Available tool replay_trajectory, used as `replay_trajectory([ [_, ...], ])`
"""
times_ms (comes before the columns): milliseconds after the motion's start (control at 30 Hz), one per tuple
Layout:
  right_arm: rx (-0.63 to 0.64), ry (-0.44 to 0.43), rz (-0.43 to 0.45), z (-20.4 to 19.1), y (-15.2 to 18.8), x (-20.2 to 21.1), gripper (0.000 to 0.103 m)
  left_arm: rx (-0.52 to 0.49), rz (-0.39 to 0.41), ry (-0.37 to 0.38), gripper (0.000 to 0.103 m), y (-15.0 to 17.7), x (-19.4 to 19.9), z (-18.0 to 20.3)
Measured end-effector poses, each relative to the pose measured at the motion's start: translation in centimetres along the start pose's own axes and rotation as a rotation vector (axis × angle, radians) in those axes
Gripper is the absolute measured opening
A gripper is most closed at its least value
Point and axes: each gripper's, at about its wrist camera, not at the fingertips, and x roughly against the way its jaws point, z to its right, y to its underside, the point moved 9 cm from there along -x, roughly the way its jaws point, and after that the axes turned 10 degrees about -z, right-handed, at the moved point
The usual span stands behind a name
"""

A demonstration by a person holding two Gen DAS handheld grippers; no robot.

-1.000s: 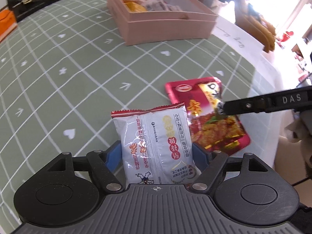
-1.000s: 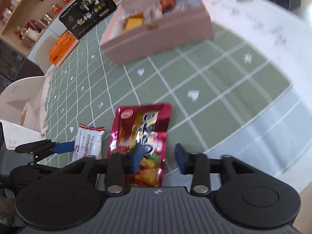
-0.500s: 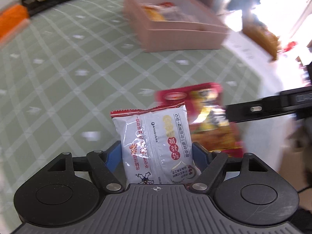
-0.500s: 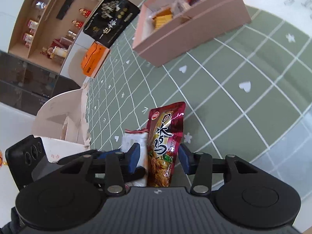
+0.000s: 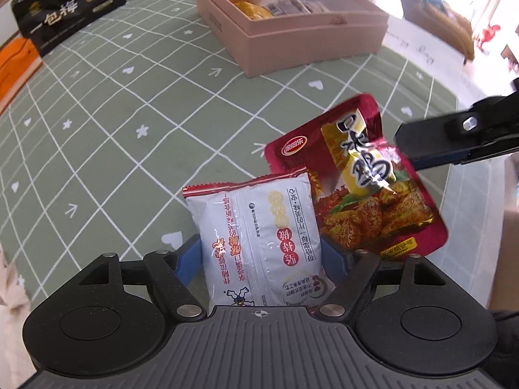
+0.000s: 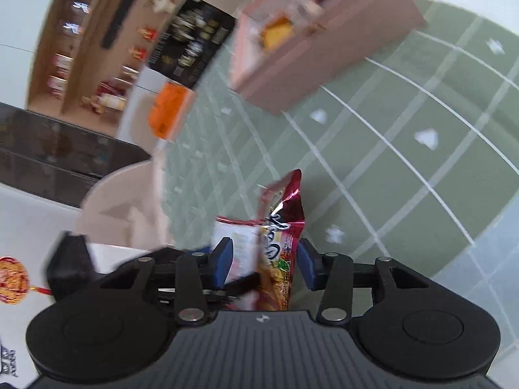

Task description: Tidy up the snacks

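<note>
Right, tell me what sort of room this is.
Probably a home dining or living room: a table under a green patterned tablecloth, a wooden display shelf of small ornaments and bottles against the wall, and a pale chair at the table edge.

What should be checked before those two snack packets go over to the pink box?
1. White packet clamped in the left hand-held gripper: ok, pads press both sides.
2. Red packet held by the right hand-held gripper: ok, it hangs lifted off the tablecloth, though the grip looks loose.
3. Packets apart from each other: not ok, they overlap in both views.
4. Pink box open on top: ok, no lid on it.
5. Free space in the box: cannot tell, snacks already fill the part in view.
6. Path across the tablecloth to the box: ok.
</note>
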Motion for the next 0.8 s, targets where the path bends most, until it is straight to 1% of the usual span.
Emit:
replay_trajectory([
  [67, 0.049, -0.023, 0.015, -1.8, -0.2, 0.4, 0.044, 0.020, 0.020, 0.030, 0.082, 0.0, 0.1, -0.4],
  [133, 0.092, -0.005, 0.010, -3.2, -0.4, 0.1, 0.044, 0.039, 0.040, 0.057, 0.082, 0.1, 0.3, -0.8],
  [167, 0.111, 0.026, -0.005, -3.7, -0.4, -0.5, 0.044, 0.047, 0.049, 0.069, 0.082, 0.1, 0.4, -0.9],
  [200, 0.130, 0.076, -0.025, -4.0, -0.5, -1.4, 0.044, 0.054, 0.057, 0.080, 0.082, 0.1, 0.4, -1.0],
  [267, 0.162, 0.203, -0.047, -3.8, -0.7, -3.4, 0.044, 0.062, 0.067, 0.099, 0.082, 0.2, 0.6, -1.3],
  [300, 0.167, 0.245, -0.059, -3.4, -0.9, -4.3, 0.043, 0.066, 0.072, 0.106, 0.082, 0.2, 0.6, -1.4],
  [333, 0.157, 0.260, -0.073, -2.8, -1.1, -5.0, 0.038, 0.072, 0.077, 0.106, 0.082, 0.2, 0.7, -1.4],
  [367, 0.130, 0.256, -0.086, -2.1, -1.4, -5.7, 0.034, 0.082, 0.082, 0.101, 0.082, 0.3, 0.7, -1.6],
  [400, 0.101, 0.232, -0.095, -1.6, -1.7, -6.2, 0.031, 0.094, 0.088, 0.109, 0.082, 0.2, 0.7, -1.8],
  [500, 0.046, 0.138, -0.093, -1.0, -2.4, -6.2, 0.026, 0.143, 0.110, 0.150, 0.082, 0.1, 0.8, -2.5],
  [567, 0.038, 0.078, -0.083, -1.2, -2.7, -6.2, 0.022, 0.172, 0.118, 0.174, 0.082, 0.0, 0.8, -2.8],
  [633, 0.029, 0.073, -0.074, -1.3, -2.8, -6.2, 0.015, 0.187, 0.121, 0.196, 0.082, -0.1, 1.0, -2.8],
  [700, 0.041, 0.083, -0.060, -1.4, -2.8, -5.7, 0.014, 0.185, 0.122, 0.233, 0.082, -0.3, 1.1, -2.1],
  [800, 0.055, 0.108, -0.027, -1.7, -2.8, -4.3, 0.013, 0.157, 0.130, 0.249, 0.082, -1.2, 1.1, -0.5],
])
